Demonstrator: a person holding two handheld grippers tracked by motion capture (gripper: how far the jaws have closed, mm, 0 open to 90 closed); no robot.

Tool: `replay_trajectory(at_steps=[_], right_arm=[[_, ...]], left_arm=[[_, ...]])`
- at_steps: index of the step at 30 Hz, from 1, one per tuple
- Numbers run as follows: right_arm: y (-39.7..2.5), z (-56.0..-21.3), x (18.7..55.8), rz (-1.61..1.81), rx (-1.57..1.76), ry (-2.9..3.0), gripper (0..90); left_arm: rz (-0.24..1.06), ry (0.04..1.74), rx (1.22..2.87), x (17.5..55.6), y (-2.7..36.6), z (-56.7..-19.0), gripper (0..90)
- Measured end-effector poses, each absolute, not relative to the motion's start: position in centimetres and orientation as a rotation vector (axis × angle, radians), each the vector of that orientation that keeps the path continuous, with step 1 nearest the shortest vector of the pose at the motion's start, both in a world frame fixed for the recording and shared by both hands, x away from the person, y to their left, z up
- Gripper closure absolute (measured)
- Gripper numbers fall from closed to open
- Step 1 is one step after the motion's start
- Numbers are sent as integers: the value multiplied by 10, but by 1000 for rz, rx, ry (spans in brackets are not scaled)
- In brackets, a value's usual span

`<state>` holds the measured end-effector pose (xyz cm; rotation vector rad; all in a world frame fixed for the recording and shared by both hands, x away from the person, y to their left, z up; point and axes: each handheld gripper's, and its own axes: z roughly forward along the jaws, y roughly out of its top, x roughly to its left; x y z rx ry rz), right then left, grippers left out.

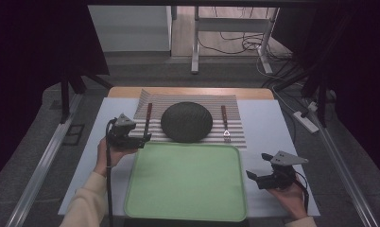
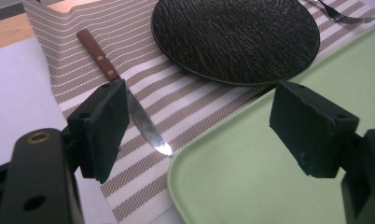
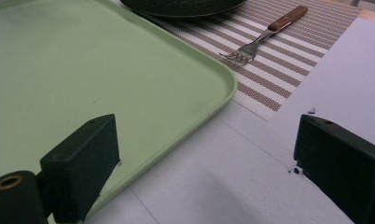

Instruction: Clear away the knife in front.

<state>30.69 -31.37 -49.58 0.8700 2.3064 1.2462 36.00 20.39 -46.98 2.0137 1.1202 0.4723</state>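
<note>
tray point(image 1: 185, 182) nearest the person, on table point(image 1: 268, 127) | placemat point(image 1: 235, 106) behind tray, touching its far edge | plate point(image 1: 186, 121) mid-placemat | knife point(image 1: 147, 119) left of plate | fork point(image 1: 225, 123) right of plate | left gripper point(image 1: 140, 138) by knife tip

Wooden-handled knife point(image 2: 129, 100) flat on placemat point(image 2: 195, 102)

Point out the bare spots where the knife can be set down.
The green tray is bare across its whole floor. White table lies open right of the striped mat. The mat itself is crowded: plate between knife and fork.
</note>
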Motion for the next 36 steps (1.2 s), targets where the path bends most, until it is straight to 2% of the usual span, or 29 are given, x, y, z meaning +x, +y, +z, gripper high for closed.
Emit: replay_trajectory(at_steps=[16, 22, 25, 29, 30, 33, 36], right_arm=[[-313, -498, 308, 1222, 869, 2324, 69], [-313, -498, 308, 1217, 870, 2326, 69], [-313, -498, 307, 1216, 865, 2331, 70], [-313, -499, 308, 1209, 864, 2335, 70], [-313, -499, 308, 1207, 863, 2338, 70], [-313, -499, 308, 1200, 864, 2340, 70], [-313, -500, 308, 1197, 863, 2342, 70]], left_arm=[[430, 1135, 2072, 400, 190, -485, 217], [399, 1144, 2096, 408, 190, -495, 248], [393, 1156, 2087, 411, 191, -499, 297], [388, 1147, 2117, 419, 191, -510, 412], [382, 1146, 2117, 421, 191, -512, 472], [360, 1133, 2140, 424, 190, -517, 572], [335, 1128, 2175, 426, 189, -521, 733]])
